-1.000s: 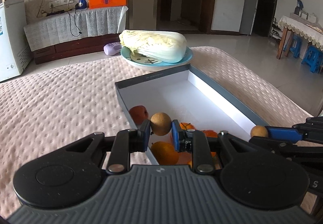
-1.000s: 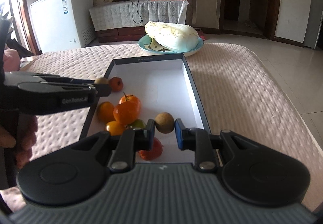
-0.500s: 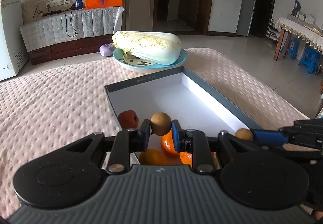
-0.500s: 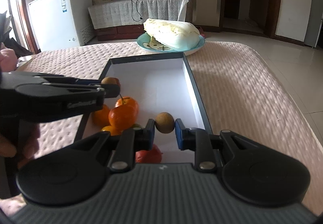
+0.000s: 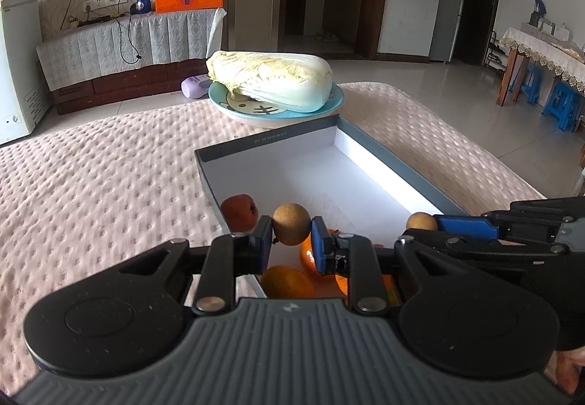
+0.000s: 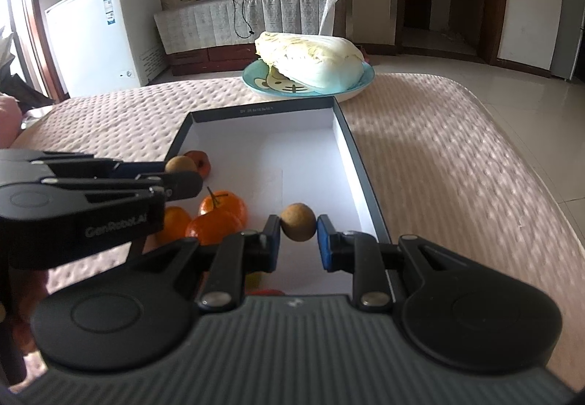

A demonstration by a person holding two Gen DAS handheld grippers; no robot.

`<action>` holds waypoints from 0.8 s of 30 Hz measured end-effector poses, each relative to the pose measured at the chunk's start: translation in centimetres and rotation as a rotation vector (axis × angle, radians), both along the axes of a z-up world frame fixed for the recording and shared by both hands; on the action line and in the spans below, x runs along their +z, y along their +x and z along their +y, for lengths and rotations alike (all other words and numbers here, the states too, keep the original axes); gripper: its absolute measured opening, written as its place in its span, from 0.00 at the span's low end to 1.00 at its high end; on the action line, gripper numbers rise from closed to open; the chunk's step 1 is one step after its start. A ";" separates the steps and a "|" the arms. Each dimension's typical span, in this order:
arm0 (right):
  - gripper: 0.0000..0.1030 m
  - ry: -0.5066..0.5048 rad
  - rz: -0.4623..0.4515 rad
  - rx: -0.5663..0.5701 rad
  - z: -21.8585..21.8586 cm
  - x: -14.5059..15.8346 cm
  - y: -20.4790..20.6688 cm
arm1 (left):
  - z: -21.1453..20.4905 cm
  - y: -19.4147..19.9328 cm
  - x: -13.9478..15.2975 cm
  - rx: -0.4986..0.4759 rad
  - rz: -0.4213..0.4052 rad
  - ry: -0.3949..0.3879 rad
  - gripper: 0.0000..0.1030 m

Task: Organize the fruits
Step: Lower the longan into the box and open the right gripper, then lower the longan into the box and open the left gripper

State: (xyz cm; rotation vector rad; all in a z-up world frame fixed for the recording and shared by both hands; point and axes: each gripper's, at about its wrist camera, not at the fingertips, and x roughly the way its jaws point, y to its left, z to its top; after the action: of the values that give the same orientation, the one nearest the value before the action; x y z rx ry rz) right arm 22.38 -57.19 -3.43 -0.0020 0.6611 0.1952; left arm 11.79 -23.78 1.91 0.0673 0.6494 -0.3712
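Observation:
My left gripper point(image 5: 291, 230) is shut on a small brown round fruit point(image 5: 291, 229), held above the near left corner of the grey-rimmed white box point(image 5: 387, 156). My right gripper point(image 6: 298, 229) is shut on a second brown round fruit point(image 6: 298, 222), held above the near right part of the same box point(image 6: 347, 138). Several oranges point(image 6: 219, 218) and a red fruit point(image 6: 200, 162) lie in the box's near left part. The left gripper with its fruit point(image 6: 180, 164) shows at the left of the right wrist view. The right gripper's fruit point(image 5: 420, 222) shows at the right of the left wrist view.
A blue plate point(image 5: 329, 105) with a Chinese cabbage point(image 5: 270, 79) stands just beyond the box's far end. The box lies on a pink dotted cloth point(image 5: 91, 167). A white freezer point(image 6: 106, 39) and a covered cabinet stand behind.
Both grippers have risen and drawn back a little with their brown fruits still held. The box and the fruit in it have not moved.

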 end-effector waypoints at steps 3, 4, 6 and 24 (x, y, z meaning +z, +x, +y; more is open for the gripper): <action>0.26 0.001 -0.008 0.001 0.0 0.1 -0.1 | 0.1 -0.1 0.1 -0.001 -0.003 0.001 0.26; 0.26 -0.004 -0.010 0.003 0.0 0.1 -0.2 | 0.1 -0.1 0.1 -0.001 -0.004 0.002 0.26; 0.26 -0.004 -0.015 0.016 0.1 0.2 -0.3 | 0.2 -0.1 0.1 0.000 -0.003 0.004 0.26; 0.26 0.032 -0.038 0.219 2.3 1.7 -3.1 | 1.3 0.1 0.5 0.024 -0.001 -0.011 0.26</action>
State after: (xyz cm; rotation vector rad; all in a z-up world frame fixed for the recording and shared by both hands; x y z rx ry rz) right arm 19.28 -54.90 -1.77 -0.0471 0.6191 0.4162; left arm 11.92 -22.47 2.38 0.0494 0.6463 -0.3511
